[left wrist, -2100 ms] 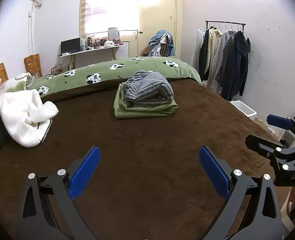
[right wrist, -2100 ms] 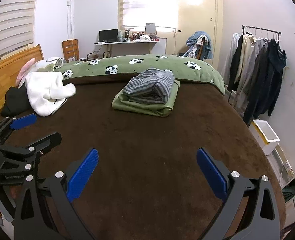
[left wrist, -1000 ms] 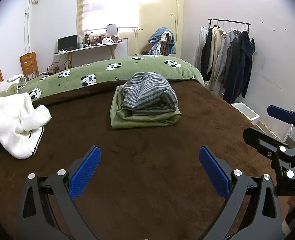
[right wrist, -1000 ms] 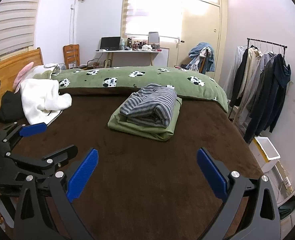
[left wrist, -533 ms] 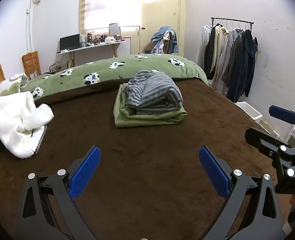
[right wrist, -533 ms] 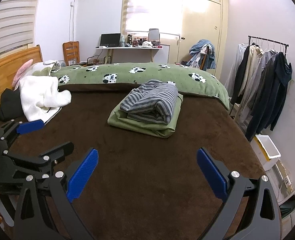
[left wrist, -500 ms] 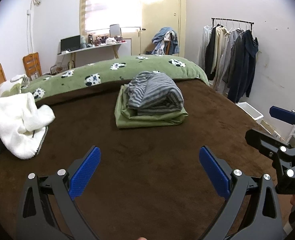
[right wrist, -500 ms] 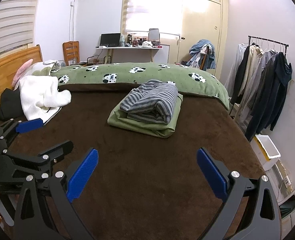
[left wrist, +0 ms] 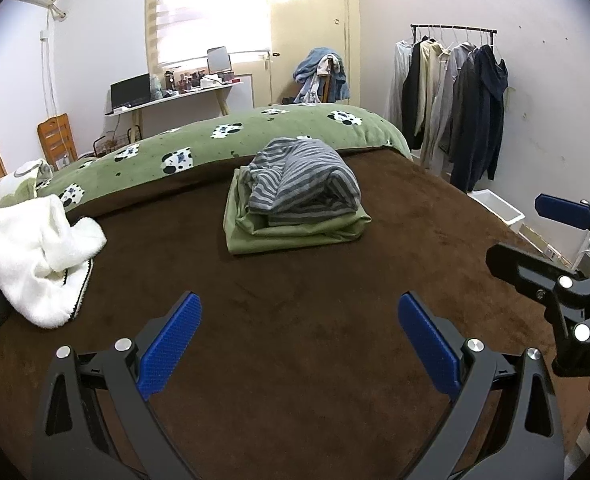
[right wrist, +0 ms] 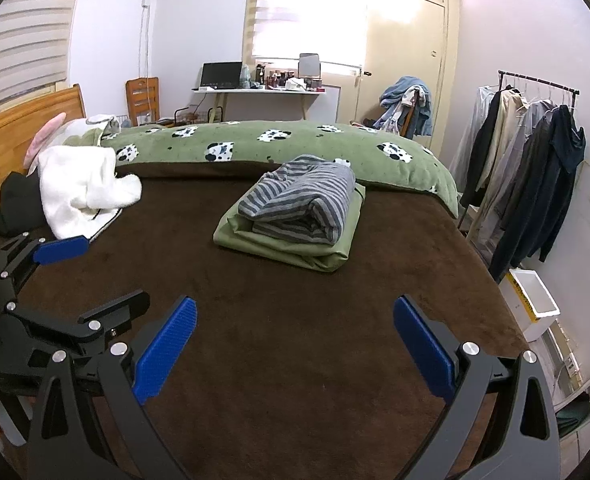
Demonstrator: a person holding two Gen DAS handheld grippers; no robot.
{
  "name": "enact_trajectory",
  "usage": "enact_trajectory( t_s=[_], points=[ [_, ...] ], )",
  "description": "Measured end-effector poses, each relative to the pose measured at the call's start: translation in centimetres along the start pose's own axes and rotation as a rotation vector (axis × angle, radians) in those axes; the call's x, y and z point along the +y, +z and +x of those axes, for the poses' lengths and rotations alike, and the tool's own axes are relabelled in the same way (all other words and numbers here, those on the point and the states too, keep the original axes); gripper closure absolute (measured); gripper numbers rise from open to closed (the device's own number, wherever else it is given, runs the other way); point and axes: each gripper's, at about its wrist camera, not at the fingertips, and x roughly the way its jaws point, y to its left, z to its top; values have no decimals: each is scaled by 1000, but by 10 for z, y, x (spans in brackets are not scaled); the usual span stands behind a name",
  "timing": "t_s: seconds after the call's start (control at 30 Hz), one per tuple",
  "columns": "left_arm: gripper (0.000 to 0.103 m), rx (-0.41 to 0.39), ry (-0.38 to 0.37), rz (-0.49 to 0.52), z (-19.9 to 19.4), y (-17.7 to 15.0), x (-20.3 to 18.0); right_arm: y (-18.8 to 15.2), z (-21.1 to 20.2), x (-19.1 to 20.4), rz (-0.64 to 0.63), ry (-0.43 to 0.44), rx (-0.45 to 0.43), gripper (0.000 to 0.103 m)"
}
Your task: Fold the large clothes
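A folded grey striped garment (left wrist: 303,182) (right wrist: 301,202) lies on top of a folded green garment (left wrist: 295,236) (right wrist: 291,246) in the middle of the brown bedspread (left wrist: 295,320) (right wrist: 295,340). An unfolded white fleece garment (left wrist: 35,248) (right wrist: 81,188) is heaped at the left by the headboard. My left gripper (left wrist: 299,334) is open above bare bedspread, well short of the stack. Likewise open and holding nothing is my right gripper (right wrist: 293,334). Each gripper shows at the edge of the other's view.
A green cow-print duvet (left wrist: 235,140) (right wrist: 279,148) runs along the far side of the bed. A clothes rack with hanging coats (left wrist: 455,100) (right wrist: 527,160) and a white bin (right wrist: 533,304) stand at the right. A desk (right wrist: 259,92) and a wooden chair (right wrist: 143,98) stand behind.
Both views have shifted slightly over the last two seconds, bringing the folded stack a little nearer. Both grippers stay open and nothing on the bed has moved.
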Motion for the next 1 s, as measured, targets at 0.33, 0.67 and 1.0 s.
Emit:
enact_trajectory(
  t_s=[0.33, 0.67, 1.0],
  points=[
    [7, 5, -1, 23, 0, 1, -1, -5, 4, 0, -29, -5, 25, 6],
    [7, 2, 21, -10, 0, -2, 7, -8, 8, 2, -38, -1, 42, 6],
    [7, 34, 46, -16, 5, -5, 11, -10, 10, 1, -36, 0, 48, 6]
  ],
)
